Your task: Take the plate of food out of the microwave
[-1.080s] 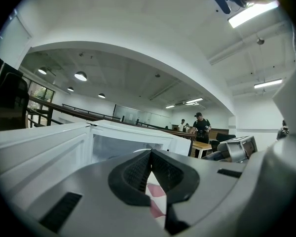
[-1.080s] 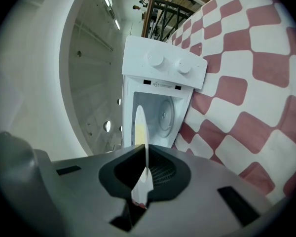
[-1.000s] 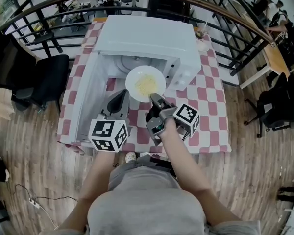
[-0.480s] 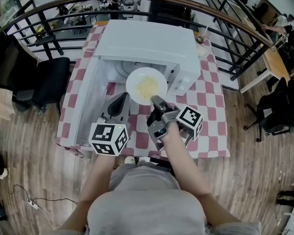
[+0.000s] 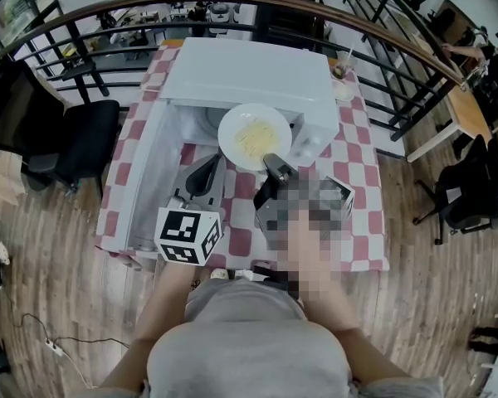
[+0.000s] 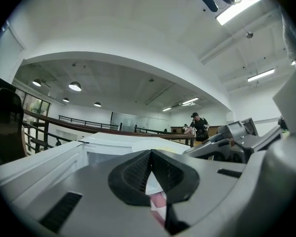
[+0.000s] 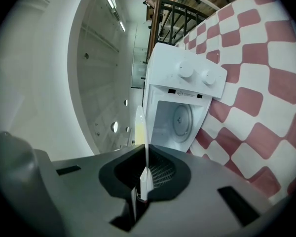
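A white plate [image 5: 253, 135] with yellow food hovers in front of the open white microwave [image 5: 249, 73], outside its cavity. My right gripper [image 5: 274, 162] is shut on the plate's near rim. In the right gripper view the plate [image 7: 140, 127] shows edge-on between the jaws of that gripper [image 7: 144, 169], with the microwave [image 7: 182, 98] and its empty cavity beyond. My left gripper [image 5: 203, 175] is shut with nothing in it, low beside the open microwave door [image 5: 145, 172] and left of the plate. In the left gripper view this gripper [image 6: 150, 157] has its pads touching.
The microwave stands on a table with a red-and-white checked cloth [image 5: 357, 181]. A cup [image 5: 342, 69] sits at the back right corner. A black chair [image 5: 83, 139] stands left of the table, and a railing [image 5: 382, 23] curves behind. A person [image 6: 200, 125] stands far off.
The right gripper has risen with the plate, which now looks larger and sits higher in front of the microwave opening. The left gripper has barely shifted.
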Motion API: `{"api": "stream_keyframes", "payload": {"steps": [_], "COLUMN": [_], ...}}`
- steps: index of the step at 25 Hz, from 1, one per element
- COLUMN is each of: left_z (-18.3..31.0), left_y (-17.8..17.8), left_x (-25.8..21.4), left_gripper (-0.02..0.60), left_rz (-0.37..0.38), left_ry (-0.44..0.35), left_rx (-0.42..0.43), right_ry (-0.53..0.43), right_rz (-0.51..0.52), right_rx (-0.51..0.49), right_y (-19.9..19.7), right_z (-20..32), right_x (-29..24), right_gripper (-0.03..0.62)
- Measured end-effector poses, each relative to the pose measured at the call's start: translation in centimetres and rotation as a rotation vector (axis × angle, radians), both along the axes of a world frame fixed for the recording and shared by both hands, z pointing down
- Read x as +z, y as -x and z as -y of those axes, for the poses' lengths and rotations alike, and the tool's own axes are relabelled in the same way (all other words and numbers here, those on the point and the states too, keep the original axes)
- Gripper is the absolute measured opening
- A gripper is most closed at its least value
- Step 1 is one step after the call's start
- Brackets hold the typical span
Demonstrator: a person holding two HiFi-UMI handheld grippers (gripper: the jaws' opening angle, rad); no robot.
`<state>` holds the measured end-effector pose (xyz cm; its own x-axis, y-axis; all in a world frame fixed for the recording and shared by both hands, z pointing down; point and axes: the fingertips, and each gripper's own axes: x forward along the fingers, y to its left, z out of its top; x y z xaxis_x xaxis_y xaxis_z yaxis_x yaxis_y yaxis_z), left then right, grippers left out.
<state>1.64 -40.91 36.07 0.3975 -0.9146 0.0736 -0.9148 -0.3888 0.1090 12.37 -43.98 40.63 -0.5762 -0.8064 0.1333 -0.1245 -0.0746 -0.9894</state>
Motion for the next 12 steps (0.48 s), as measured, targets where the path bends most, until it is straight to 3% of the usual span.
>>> {"api": "stream_keyframes", "payload": {"steps": [12], "left_z": [0.4], "left_y": [0.1], "left_x": [-1.7], "left_gripper": [0.002], "left_rz": [0.002], "left_ry": [-0.038], "left_rx": [0.012], "right_ry": [-0.048], "right_rz": [0.004], "right_rx": [0.046], "right_y": [0.5], "right_z": [1.1], "right_x": [-1.8], "right_gripper": [0.031]}}
